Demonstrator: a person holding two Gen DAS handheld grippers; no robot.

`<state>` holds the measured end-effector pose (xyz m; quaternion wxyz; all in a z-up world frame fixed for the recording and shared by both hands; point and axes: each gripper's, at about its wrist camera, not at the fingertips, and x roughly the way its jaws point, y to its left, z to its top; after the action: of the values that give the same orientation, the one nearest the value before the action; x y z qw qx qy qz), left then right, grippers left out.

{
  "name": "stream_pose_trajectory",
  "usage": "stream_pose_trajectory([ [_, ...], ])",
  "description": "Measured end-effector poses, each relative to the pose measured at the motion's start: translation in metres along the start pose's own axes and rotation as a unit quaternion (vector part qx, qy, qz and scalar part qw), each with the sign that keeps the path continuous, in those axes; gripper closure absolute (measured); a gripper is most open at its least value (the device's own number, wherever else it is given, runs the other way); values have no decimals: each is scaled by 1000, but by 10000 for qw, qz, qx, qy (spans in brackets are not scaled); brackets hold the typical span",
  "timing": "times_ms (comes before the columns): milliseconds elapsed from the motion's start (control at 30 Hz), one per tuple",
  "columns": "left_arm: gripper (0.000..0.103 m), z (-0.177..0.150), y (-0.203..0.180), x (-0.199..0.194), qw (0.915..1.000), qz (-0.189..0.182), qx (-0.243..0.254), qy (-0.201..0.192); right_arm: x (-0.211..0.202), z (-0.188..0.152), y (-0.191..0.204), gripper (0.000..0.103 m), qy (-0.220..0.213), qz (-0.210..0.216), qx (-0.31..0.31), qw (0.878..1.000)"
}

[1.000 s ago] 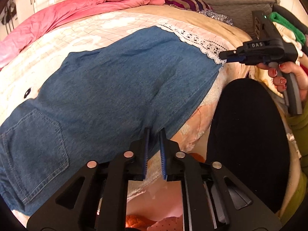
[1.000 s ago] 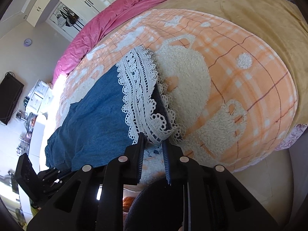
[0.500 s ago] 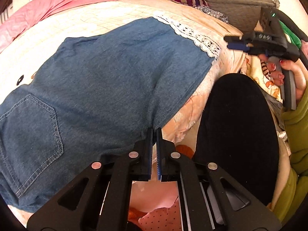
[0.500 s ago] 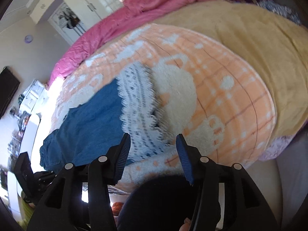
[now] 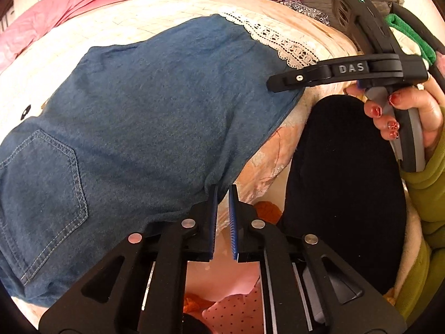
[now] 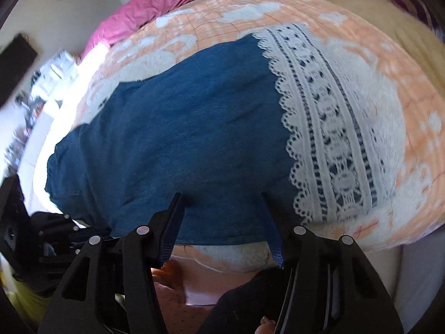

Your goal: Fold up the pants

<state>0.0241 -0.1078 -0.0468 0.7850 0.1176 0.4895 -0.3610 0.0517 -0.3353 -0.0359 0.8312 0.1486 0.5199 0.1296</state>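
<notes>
Two grippers working one pair of pants (image 5: 155,117), so plenty can slip here. Going left to right: the waist and back pocket (image 5: 41,183) end lies flat on the bed (image 5: 91,30), over the orange-and-white blanket, with the lace hem (image 6: 333,128) off at the far end.

Left gripper (image 5: 222,194) sits at the near edge of the denim, jaws all but clenched, and I honestly can't tell whether any cloth is pinched between them. If it isn't, lifting that side gets nothing and the fold goes lopsided.

Right gripper (image 6: 222,203) hovers over the leg just short of the lace, jaws opening, denim showing between them but not pressed. Risk there, I'd guess: it bites only the top layer, or snags the blanket pile along with the denim, and drags bedding up with it.

Also the near edge hangs off the bed's side, so a one-sided tug could slide the whole thing toward the person's knee (image 5: 342,183).
</notes>
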Motion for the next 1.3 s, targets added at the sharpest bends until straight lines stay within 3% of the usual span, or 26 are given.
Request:
stream_pose_trajectory([
  [233, 77, 7, 9, -33, 9982, -292, -238, -457, -4, -6, -4, 50, -25, 188, -14, 9998],
  [400, 72, 18, 34, -54, 9955, 12, -680, -655, -28, -7, -1, 49, -382, 310, -200, 9986],
  [500, 56, 37, 49, -58, 9929, 596, -791, -663, -41, -1, -2, 49, -726, 333, -198, 9966],
  [667, 56, 79, 81, -48, 9905, 964, -816, -551, -48, 23, -11, 49, -990, 118, -141, 9949],
  [833, 52, 106, 111, -29, 9915, 975, -760, -406, -46, 56, -19, 49, -1174, -35, 4, 9931],
  [967, 50, 116, 133, -11, 9902, 902, -928, -526, -41, 85, -31, 49, -1282, -102, -16, 9917],
  [1133, 50, 125, 147, 6, 9901, 739, -1110, -442, -17, 129, -51, 49, -1039, -268, 42, 9942],
  [1300, 50, 132, 157, 30, 9893, 407, -1365, -303, 16, 154, -70, 49, -673, -150, 232, 9973],
])
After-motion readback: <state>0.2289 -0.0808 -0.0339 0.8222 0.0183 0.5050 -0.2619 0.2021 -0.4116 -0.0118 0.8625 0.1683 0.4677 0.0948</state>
